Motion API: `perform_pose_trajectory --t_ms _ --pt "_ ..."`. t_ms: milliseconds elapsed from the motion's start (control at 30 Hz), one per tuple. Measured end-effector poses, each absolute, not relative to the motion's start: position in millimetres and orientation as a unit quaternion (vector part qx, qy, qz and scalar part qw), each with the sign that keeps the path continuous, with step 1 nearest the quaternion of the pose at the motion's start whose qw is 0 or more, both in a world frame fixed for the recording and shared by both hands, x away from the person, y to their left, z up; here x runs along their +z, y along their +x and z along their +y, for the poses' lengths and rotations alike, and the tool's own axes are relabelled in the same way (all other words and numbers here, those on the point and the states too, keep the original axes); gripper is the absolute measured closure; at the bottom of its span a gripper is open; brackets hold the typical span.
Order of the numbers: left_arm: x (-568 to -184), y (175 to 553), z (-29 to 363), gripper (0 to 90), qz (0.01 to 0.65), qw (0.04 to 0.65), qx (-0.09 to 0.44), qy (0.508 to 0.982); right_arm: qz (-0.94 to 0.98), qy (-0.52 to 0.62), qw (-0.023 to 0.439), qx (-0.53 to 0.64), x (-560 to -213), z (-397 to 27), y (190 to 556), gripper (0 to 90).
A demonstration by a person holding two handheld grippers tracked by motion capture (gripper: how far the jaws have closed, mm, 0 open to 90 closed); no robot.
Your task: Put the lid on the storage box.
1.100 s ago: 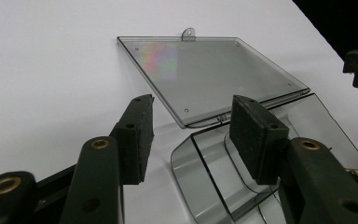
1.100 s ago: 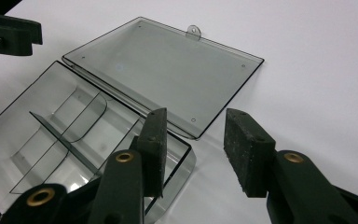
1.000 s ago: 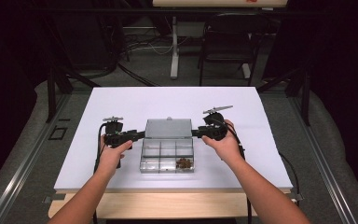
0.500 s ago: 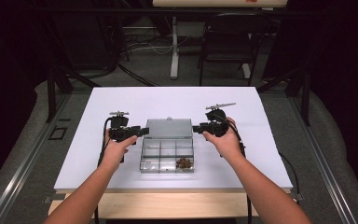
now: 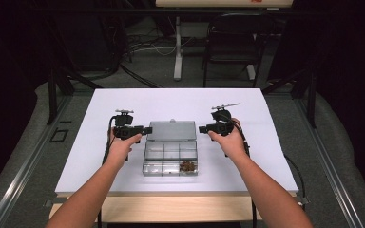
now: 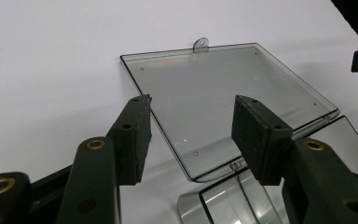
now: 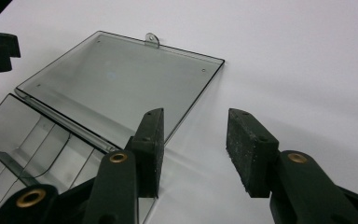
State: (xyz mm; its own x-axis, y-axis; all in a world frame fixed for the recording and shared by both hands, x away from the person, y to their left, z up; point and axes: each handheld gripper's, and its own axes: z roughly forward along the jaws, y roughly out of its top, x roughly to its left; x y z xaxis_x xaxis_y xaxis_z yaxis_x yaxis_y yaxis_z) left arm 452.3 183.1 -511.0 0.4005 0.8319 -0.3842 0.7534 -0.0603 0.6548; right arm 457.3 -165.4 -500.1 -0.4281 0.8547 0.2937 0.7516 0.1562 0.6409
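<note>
A clear plastic compartment box (image 5: pixel 170 154) lies at the table's middle. Its lid (image 5: pixel 172 130) is folded back flat on the far side. Small brown pieces (image 5: pixel 187 166) fill the near right compartment. My left gripper (image 5: pixel 145 128) hovers at the lid's left edge, open, and the lid (image 6: pixel 223 79) lies beyond its empty jaws (image 6: pixel 191 112). My right gripper (image 5: pixel 202 128) stands just off the lid's right edge. Its jaws have just been opening, with nothing between them (image 7: pixel 196 121). The lid (image 7: pixel 121 79) and the box's dividers (image 7: pixel 37 140) lie to their left.
The white table (image 5: pixel 100 109) has bare surface on all sides of the box. A chair (image 5: pixel 230 47) and a table leg (image 5: pixel 177 47) stand on the floor beyond the far edge. Cables trail from both grippers toward the near edge.
Both grippers have drawn slightly away from the lid's side edges. The left one also moved a little toward the far side. The lid lies flat as before.
</note>
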Motion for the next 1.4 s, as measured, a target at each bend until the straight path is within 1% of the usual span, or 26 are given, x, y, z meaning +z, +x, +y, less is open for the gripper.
perform_pose_trajectory --t_ms 200,567,767,1167,1267,1400 --pt "-512.0 460.0 183.6 47.5 0.554 0.416 0.032 0.72 0.759 0.535 0.066 0.366 -498.3 -163.0 465.2 56.6" --pt "-513.4 468.4 180.0 46.2 0.555 0.405 0.028 0.726 0.765 0.534 0.061 0.356 -498.4 -149.6 474.9 55.8" --pt "-518.3 473.0 181.1 45.6 0.565 0.405 0.024 0.719 0.765 0.535 0.056 0.354 -502.3 -140.1 479.6 54.6" --pt "-530.6 481.5 180.0 45.9 0.573 0.394 0.013 0.718 0.758 0.549 0.035 0.35 -515.1 -130.1 487.3 53.8" --pt "-532.6 482.3 178.7 45.8 0.573 0.39 0.011 0.721 0.755 0.556 0.02 0.349 -517.3 -129.2 489.4 53.5" --pt "-533.5 482.2 176.4 45.7 0.573 0.39 0.01 0.721 0.745 0.568 0.01 0.348 -520.7 -129.0 491.2 52.3"
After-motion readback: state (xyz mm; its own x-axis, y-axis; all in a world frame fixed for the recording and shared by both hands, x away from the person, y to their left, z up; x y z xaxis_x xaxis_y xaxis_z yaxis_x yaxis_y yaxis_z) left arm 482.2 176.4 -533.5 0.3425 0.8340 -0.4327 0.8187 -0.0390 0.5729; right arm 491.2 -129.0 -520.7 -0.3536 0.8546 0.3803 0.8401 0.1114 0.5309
